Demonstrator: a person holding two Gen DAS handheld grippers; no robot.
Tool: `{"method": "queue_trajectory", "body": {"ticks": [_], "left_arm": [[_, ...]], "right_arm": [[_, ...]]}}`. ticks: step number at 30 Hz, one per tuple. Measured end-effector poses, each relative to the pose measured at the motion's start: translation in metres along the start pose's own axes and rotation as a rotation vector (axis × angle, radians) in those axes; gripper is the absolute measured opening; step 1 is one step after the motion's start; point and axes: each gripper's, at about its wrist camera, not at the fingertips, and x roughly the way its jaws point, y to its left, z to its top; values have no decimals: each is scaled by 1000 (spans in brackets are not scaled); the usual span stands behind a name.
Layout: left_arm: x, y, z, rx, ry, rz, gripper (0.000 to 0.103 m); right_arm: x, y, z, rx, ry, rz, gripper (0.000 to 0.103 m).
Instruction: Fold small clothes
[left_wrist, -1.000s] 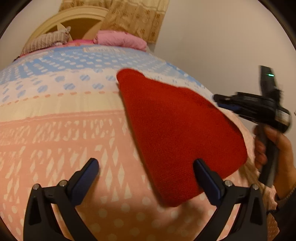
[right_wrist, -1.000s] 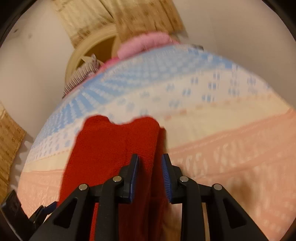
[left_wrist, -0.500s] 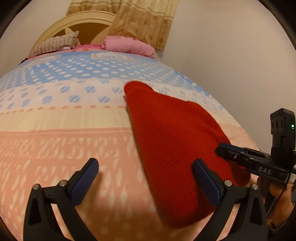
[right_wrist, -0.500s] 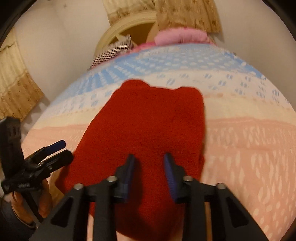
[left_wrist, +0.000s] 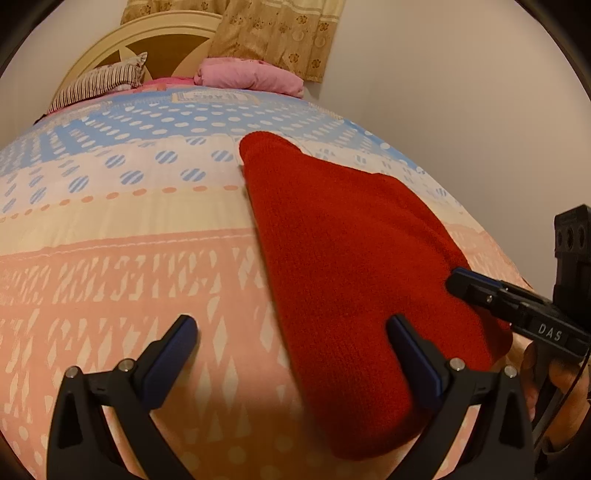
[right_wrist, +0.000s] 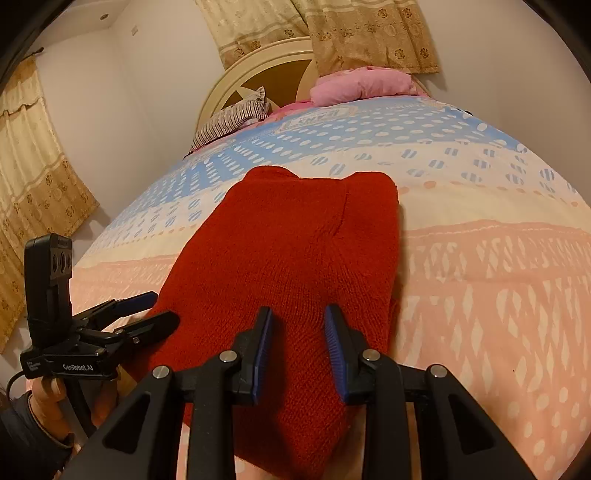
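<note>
Two tool labels read "DAS" (left_wrist: 550, 329) and "GenRobot.AI" (right_wrist: 77, 367).

I can't see my left hand (right_wrist: 48, 402) whole; the frame edge cuts it, and my right gripper (right_wrist: 298, 350) hides the red garment's (right_wrist: 288, 258) near hem.

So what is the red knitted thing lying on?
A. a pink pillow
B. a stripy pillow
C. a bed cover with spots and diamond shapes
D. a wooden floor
C: the red knitted garment lies flat on the patterned bed cover, while the pink pillow and stripy pillow sit far off by the headboard.
</note>
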Motion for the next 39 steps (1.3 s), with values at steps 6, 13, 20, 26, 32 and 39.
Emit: {"method": "queue_trajectory", "body": {"ticks": [6, 13, 20, 26, 32, 39], "left_arm": [[3, 7, 0, -37, 17, -40, 103], [3, 5, 0, -38, 23, -46, 103], [4, 5, 0, -37, 22, -44, 103], [4, 7, 0, -40, 24, -48, 103], [8, 6, 1, -43, 39, -72, 103], [11, 6, 2, -45, 45, -108, 103]], "right_arm": [[-15, 8, 5, -21, -30, 38, 49], [-9, -2, -2, 7, -23, 55, 49], [-26, -16, 17, 97, -61, 64, 54], [-4, -32, 26, 129, -18, 9, 57], [10, -60, 34, 223, -27, 45, 58], [41, -86, 53, 320, 12, 53, 58]]}}
